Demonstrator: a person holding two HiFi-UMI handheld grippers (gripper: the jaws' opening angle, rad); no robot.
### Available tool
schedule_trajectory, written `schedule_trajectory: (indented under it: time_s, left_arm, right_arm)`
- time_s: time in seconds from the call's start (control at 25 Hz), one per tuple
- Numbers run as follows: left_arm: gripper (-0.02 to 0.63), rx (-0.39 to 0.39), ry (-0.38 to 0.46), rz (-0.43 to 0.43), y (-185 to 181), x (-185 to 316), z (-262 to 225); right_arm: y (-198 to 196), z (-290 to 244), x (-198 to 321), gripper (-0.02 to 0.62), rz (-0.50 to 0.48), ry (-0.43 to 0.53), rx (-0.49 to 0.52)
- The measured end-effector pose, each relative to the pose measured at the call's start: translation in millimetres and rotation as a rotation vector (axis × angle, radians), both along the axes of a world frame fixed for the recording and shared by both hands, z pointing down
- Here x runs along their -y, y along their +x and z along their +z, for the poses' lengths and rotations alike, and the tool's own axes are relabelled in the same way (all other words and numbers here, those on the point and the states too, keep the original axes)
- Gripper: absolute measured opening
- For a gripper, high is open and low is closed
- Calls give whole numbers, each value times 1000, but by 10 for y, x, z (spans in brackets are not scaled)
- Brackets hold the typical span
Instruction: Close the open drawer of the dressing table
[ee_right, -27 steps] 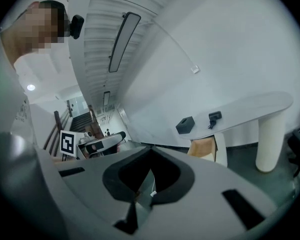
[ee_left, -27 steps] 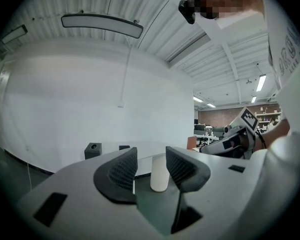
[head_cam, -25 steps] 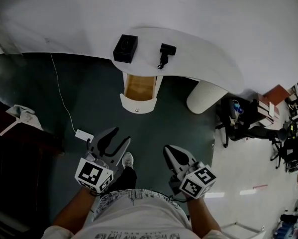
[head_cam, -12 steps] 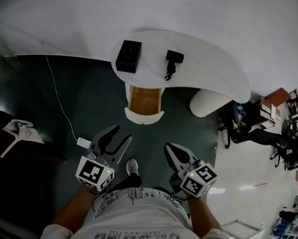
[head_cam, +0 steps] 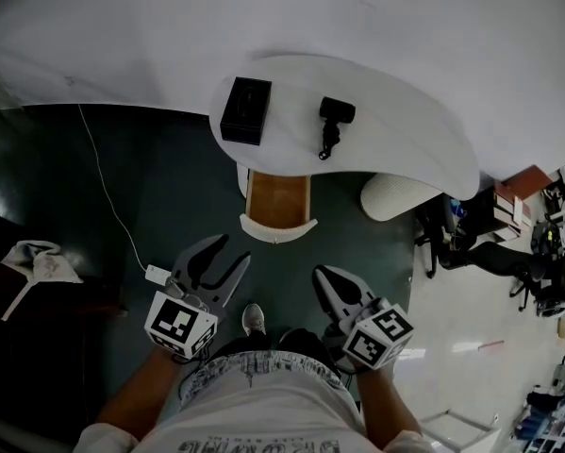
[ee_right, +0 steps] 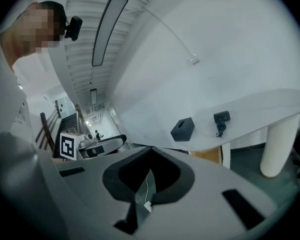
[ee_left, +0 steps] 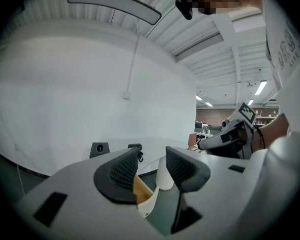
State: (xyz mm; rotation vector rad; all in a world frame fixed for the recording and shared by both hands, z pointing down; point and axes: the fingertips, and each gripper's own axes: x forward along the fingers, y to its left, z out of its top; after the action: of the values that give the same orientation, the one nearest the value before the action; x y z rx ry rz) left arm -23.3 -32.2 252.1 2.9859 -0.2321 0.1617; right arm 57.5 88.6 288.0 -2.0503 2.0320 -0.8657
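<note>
Two hand-held tongs are hovering low over the dark green floor [head_cam: 169,187], well short of the white, curved dressing table [head_cam: 405,149]. The left tongs [head_cam: 227,253] are showing spread jaws with nothing between them, and the left gripper view is looking through that gap [ee_left: 152,164] toward the furniture. The right tongs [head_cam: 322,274] are pressed together at the tips, pinching nothing [ee_right: 150,151]. The open drawer with a pale wooden inside and a curved white front [head_cam: 277,201] is sticking out from under the tabletop's front edge toward the person, ahead of both tongs and touching neither. A black rectangular box [head_cam: 245,110] is sitting near the tabletop's left end, and a small black device with a short cord [head_cam: 333,121] is lying toward the middle, close to the front edge. A thick white cylindrical leg [head_cam: 395,196] is standing to the drawer's right.
</note>
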Motion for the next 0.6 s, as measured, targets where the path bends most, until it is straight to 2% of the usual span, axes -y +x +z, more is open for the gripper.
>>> schedule_trajectory:
  time_s: [0.4, 0.6]
  left_arm:
    - [193, 30, -45, -26, 31, 257, 308]
    - [193, 61, -76, -52, 61, 296, 644]
  right_arm:
    - [77, 54, 336, 5, -41, -7, -13]
    - [185, 162, 469, 5, -75, -23, -18]
